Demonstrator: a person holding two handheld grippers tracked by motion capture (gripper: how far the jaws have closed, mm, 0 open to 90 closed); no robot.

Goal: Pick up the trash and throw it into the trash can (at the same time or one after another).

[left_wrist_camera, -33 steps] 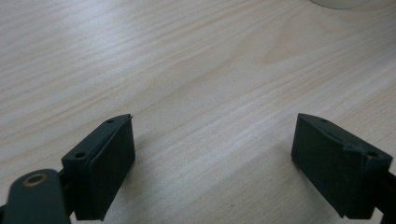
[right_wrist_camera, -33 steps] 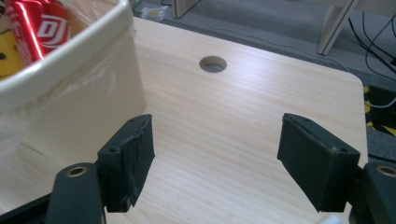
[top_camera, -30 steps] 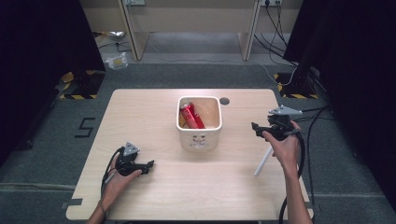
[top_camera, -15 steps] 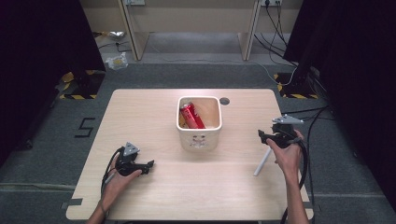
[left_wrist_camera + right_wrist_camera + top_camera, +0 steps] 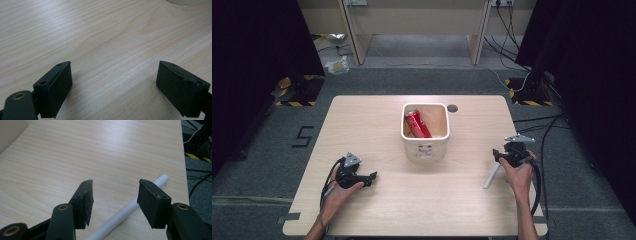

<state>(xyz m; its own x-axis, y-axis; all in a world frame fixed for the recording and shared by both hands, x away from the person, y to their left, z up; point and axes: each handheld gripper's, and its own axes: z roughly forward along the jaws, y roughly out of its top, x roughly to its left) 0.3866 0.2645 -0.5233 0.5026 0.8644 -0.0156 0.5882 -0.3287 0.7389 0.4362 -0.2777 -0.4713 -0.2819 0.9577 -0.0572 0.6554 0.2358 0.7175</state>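
A white square tub [image 5: 426, 150] stands mid-table with a red can [image 5: 417, 125] lying inside it. A white tube [image 5: 492, 175] lies on the wood near the right edge; in the right gripper view the white tube [image 5: 120, 216] runs diagonally under and between the jaws. My right gripper [image 5: 501, 156] [image 5: 115, 195] hovers open just above that tube, held by a hand. My left gripper [image 5: 371, 176] [image 5: 113, 82] rests low over bare wood at the front left, open wide with nothing between its jaws.
A small dark hole [image 5: 452, 108] sits in the tabletop behind the tub. The table's right edge [image 5: 183, 157] is close to the tube, with cables on the grey floor beyond. A corner of the tub [image 5: 10, 132] shows at the upper left of the right gripper view.
My right gripper has come down and toward the front, from beside the tub's level to just over the white tube. The left gripper has stayed put.
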